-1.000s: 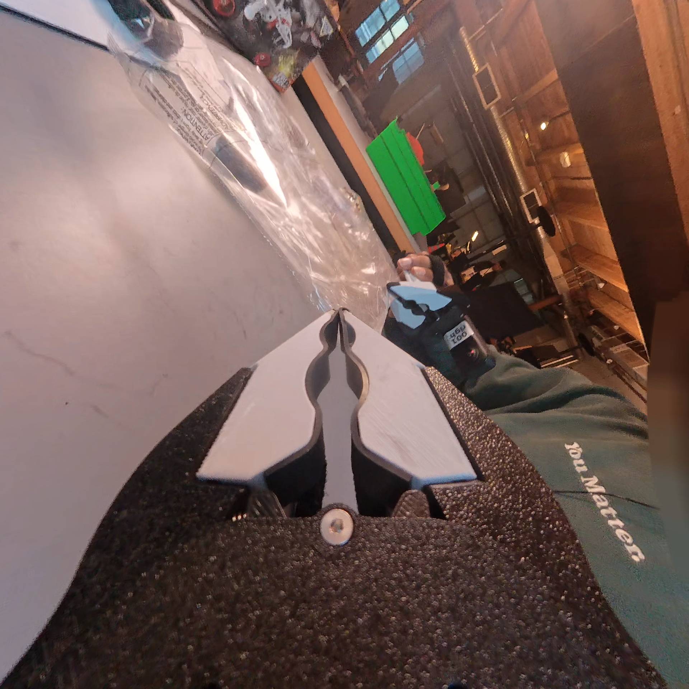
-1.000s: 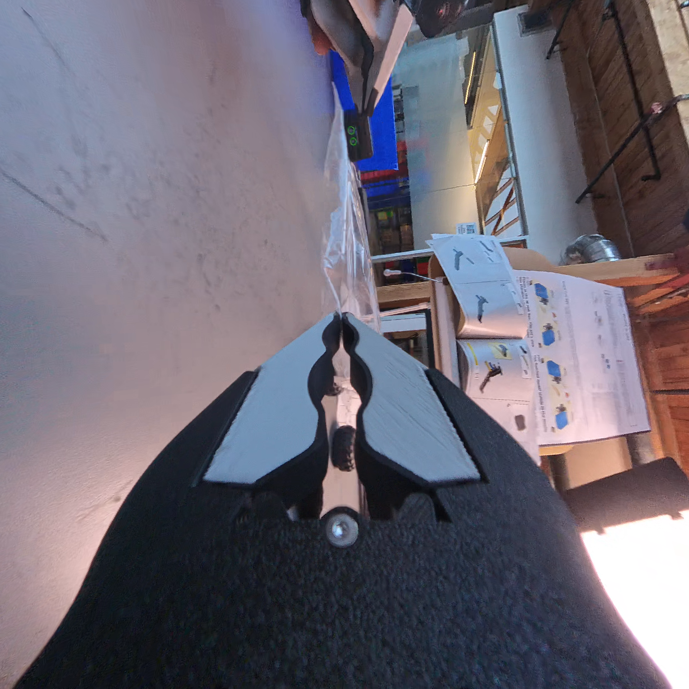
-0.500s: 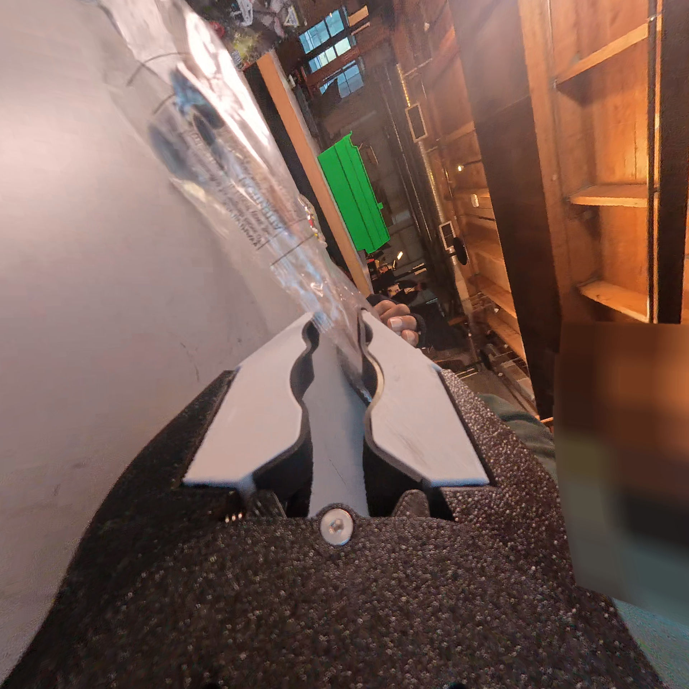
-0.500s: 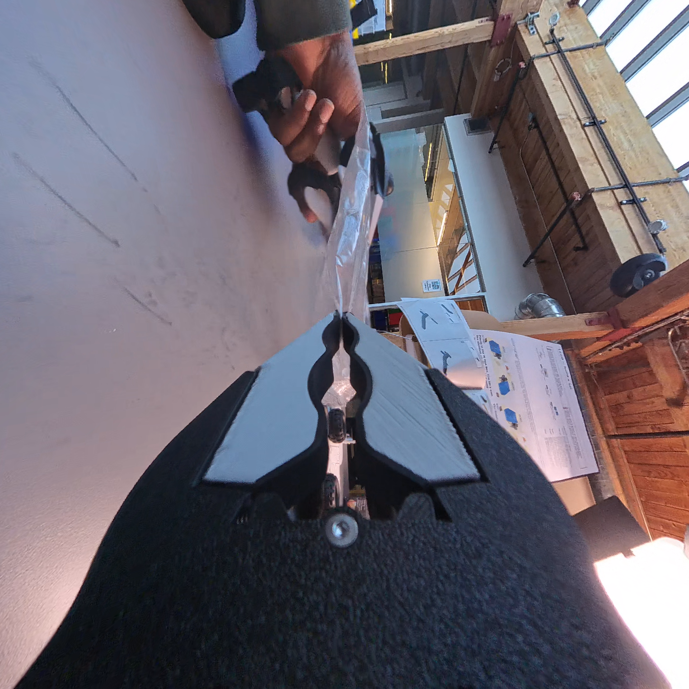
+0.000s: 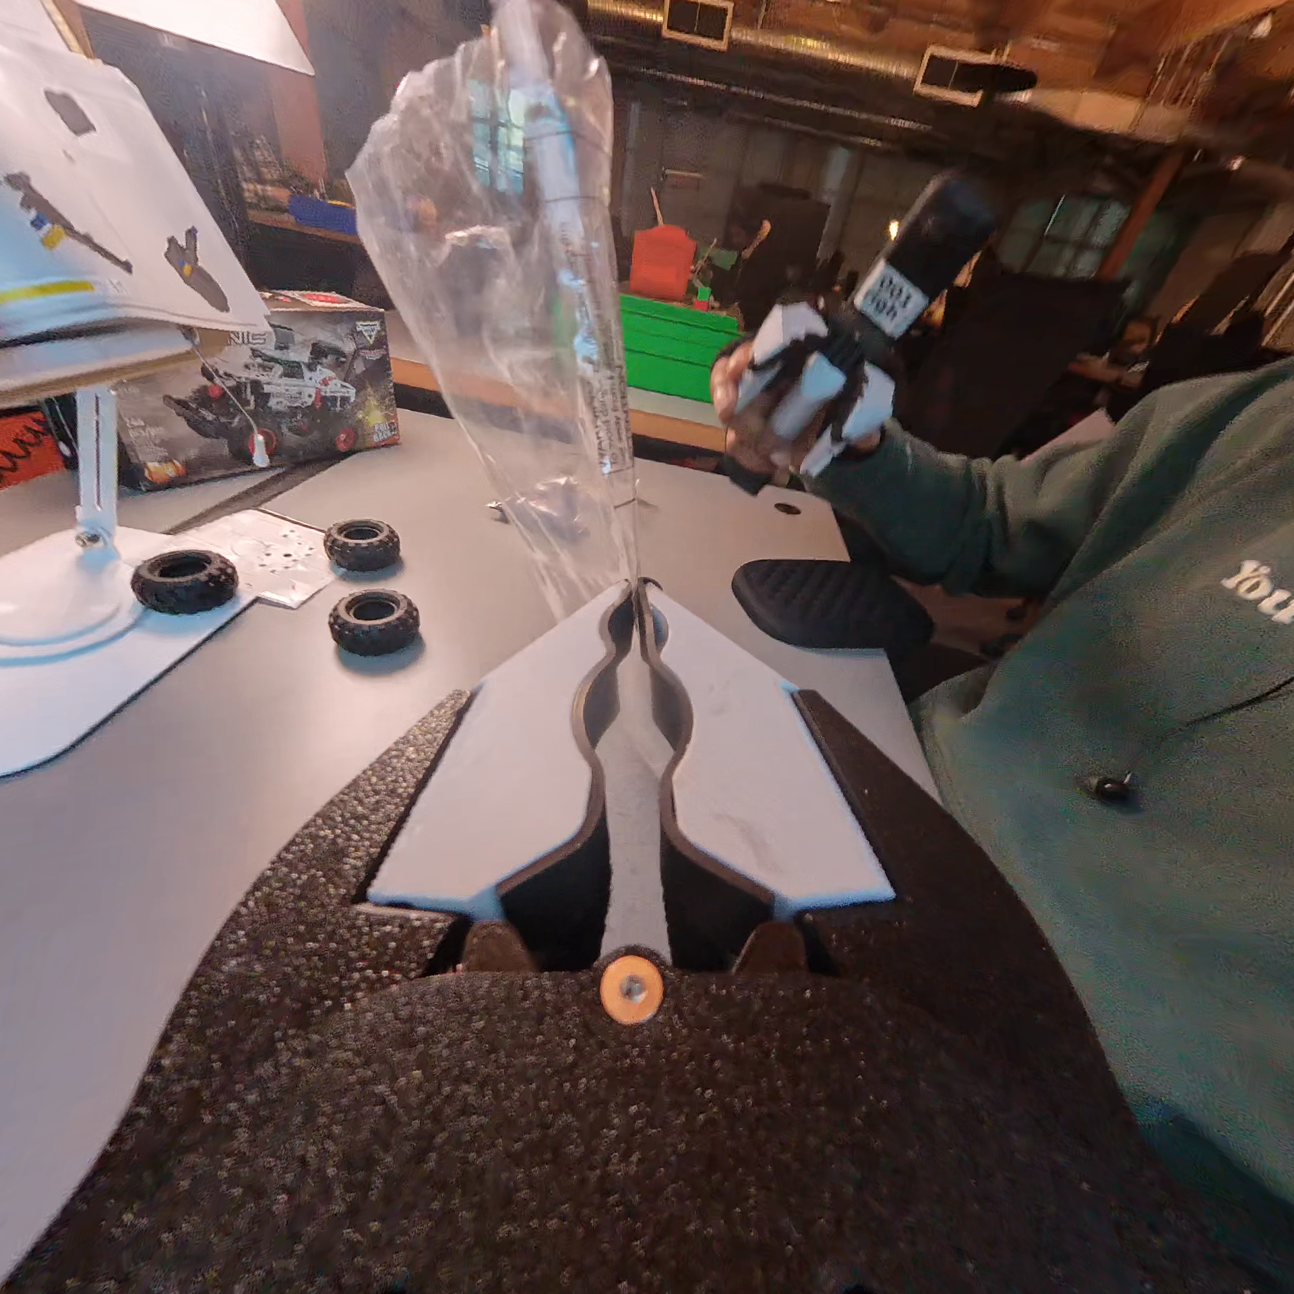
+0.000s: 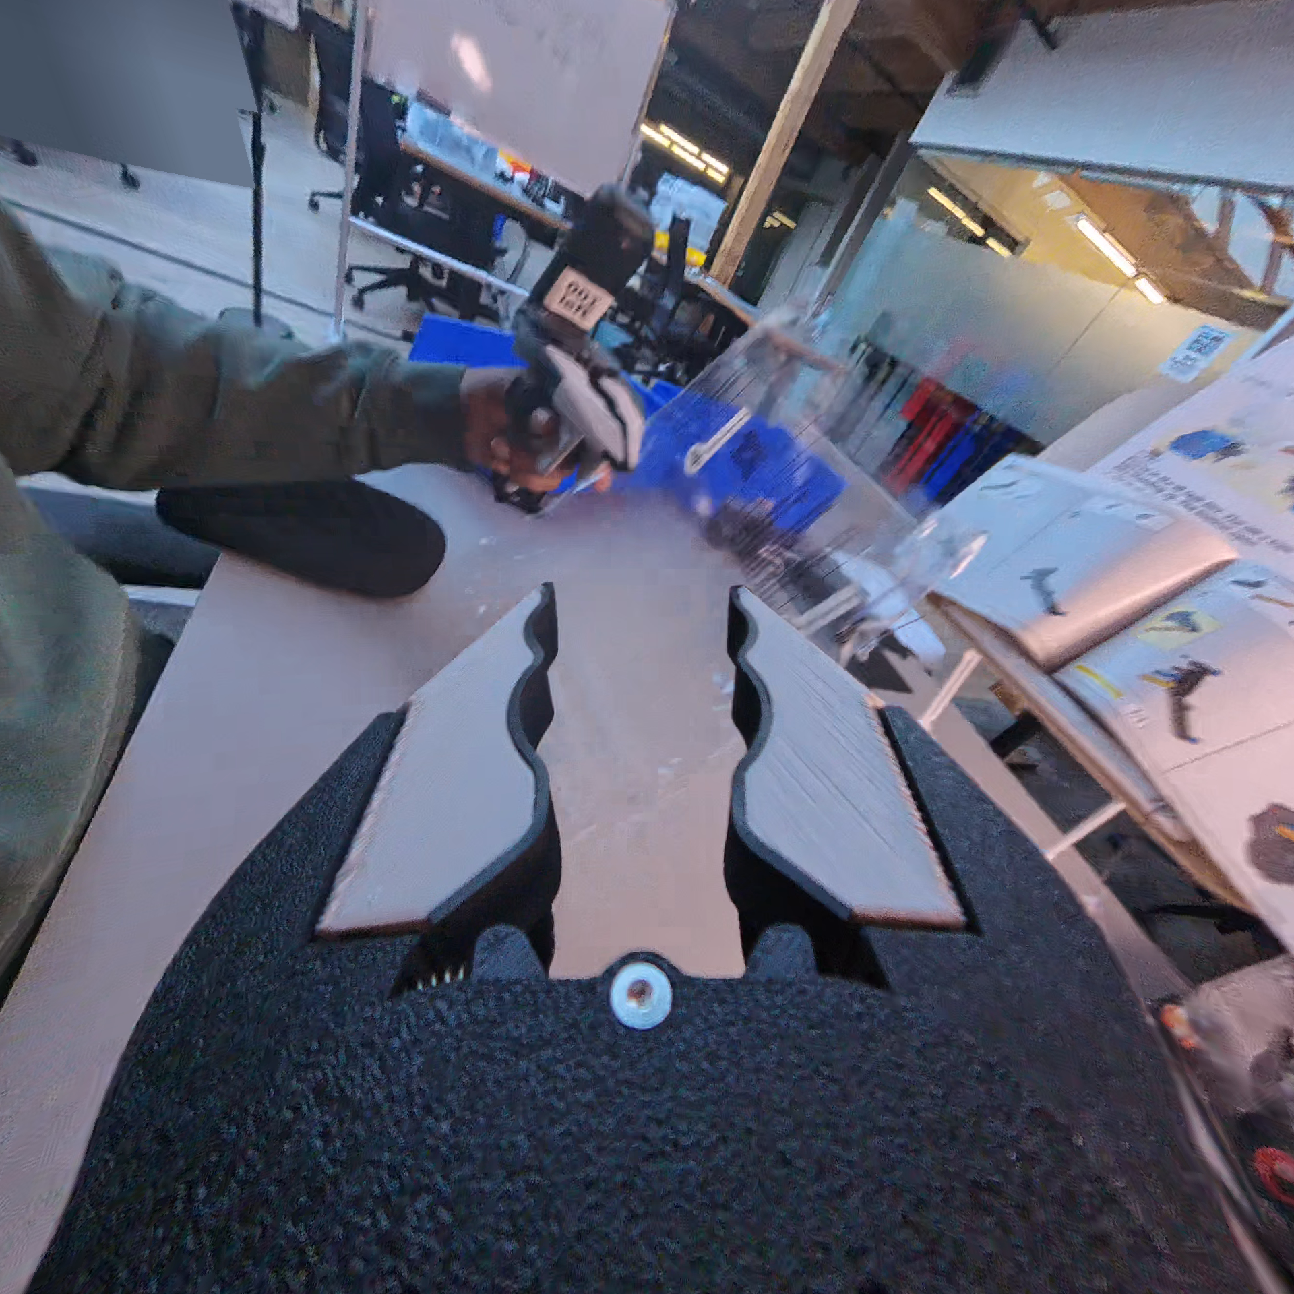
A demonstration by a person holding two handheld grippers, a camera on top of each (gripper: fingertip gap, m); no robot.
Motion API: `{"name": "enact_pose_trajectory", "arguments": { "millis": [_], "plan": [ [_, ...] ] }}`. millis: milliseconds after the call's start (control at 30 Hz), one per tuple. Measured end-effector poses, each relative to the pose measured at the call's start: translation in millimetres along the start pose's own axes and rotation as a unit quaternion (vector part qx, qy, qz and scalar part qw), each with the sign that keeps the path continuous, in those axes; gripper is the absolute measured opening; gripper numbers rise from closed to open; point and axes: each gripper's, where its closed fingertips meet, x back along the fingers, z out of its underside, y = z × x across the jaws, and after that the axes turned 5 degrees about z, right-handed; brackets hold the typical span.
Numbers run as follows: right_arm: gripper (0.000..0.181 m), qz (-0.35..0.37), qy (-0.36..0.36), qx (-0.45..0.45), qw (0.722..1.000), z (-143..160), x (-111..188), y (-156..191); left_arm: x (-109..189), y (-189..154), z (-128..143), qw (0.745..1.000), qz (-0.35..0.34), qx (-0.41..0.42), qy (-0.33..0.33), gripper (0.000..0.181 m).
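Note:
My left gripper [image 5: 638,592] is shut on the corner of a clear plastic bag [image 5: 504,280], which stands up from the fingertips above the grey table [image 5: 245,735]. The bag looks empty. My right gripper [image 6: 641,609] is open and empty, held over the table [image 6: 280,700]. It also shows in the left wrist view [image 5: 805,392], to the right of the bag and apart from it. In the right wrist view the left gripper [image 6: 588,427] holds the blurred bag [image 6: 770,476] farther off. Three black toy tyres [image 5: 374,622] lie on the table, left of the bag.
A white stand [image 5: 84,560] carrying an open instruction booklet [image 6: 1120,560] stands at the left with a sticker sheet [image 5: 273,553] beside it. A toy truck box [image 5: 259,392] stands behind. A black chair armrest [image 5: 826,609] and a person's green sleeve [image 5: 1120,700] are at the table's right edge. The left gripper's tips are roughly 15 cm from the right gripper's.
My right gripper has let go of the bag and opened. My left gripper has shut on the bag and lifted it. Both views have swung upright, and the tyres now lie on the table.

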Motion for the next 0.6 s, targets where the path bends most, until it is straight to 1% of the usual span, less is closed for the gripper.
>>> {"name": "enact_pose_trajectory", "arguments": {
  "millis": [67, 100, 133, 167, 200, 233, 267, 300, 333, 400, 467, 533, 600],
  "plan": [
    [0.046, 0.019, -0.009, 0.038, 0.999, -32.0, 0.8, -25.2, -7.5, -7.8, -0.9, 0.999, -0.004, -0.044, 0.030, 0.000],
    [0.042, 0.025, 0.007, 0.069, 0.997, -41.9, -2.2, -33.5, -11.6, -10.6, -1.4, 0.997, -0.010, -0.066, 0.043, 0.000],
    [0.041, 0.014, 0.030, 0.097, 0.995, -48.9, -6.2, -36.3, -15.9, -13.4, -1.3, 0.994, -0.016, -0.090, 0.057, 0.000],
    [0.031, 0.006, 0.046, 0.118, 0.992, -57.3, -10.9, -39.9, -20.3, -16.6, -0.8, 0.991, -0.018, -0.112, 0.073, 0.000],
    [0.013, 0.007, 0.046, 0.135, 0.990, -69.5, -15.1, -46.3, -24.2, -18.8, -1.4, 0.987, -0.021, -0.134, 0.085, 0.000],
    [0.000, -0.010, 0.041, 0.141, 0.989, -81.2, -18.1, -48.9, -27.7, -20.2, -3.2, 0.983, -0.027, -0.155, 0.092, 0.000],
    [0.000, -0.025, 0.053, 0.135, 0.989, -87.6, -21.2, -54.4, -30.6, -21.6, -5.2, 0.980, -0.031, -0.172, 0.100, 0.000],
    [0.000, -0.048, 0.086, 0.124, 0.987, -85.6, -23.9, -58.4, -33.2, -23.2, -6.9, 0.976, -0.033, -0.185, 0.107, 0.000],
    [0.000, -0.086, 0.129, 0.117, 0.981, -77.6, -25.2, -55.0, -35.6, -24.6, -8.5, 0.973, -0.035, -0.197, 0.113, 0.000],
    [0.000, -0.130, 0.197, 0.138, 0.962, -57.1, -30.7, -46.3, -40.4, -28.4, -12.4, 0.966, -0.038, -0.225, 0.120, 0.000],
    [0.000, -0.161, 0.285, 0.169, 0.930, -24.8, -34.1, -37.7, -45.4, -32.9, -17.2, 0.960, -0.037, -0.248, 0.122, 0.000],
    [0.000, -0.186, 0.329, 0.183, 0.908, -1.8, -39.7, -23.4, -49.6, -33.9, -23.3, 0.956, -0.044, -0.264, 0.122, 0.000],
    [0.002, -0.188, 0.371, 0.223, 0.881, 23.2, -44.2, -14.0, -53.6, -37.0, -26.9, 0.954, -0.043, -0.270, 0.119, 0.001]
  ]
}}
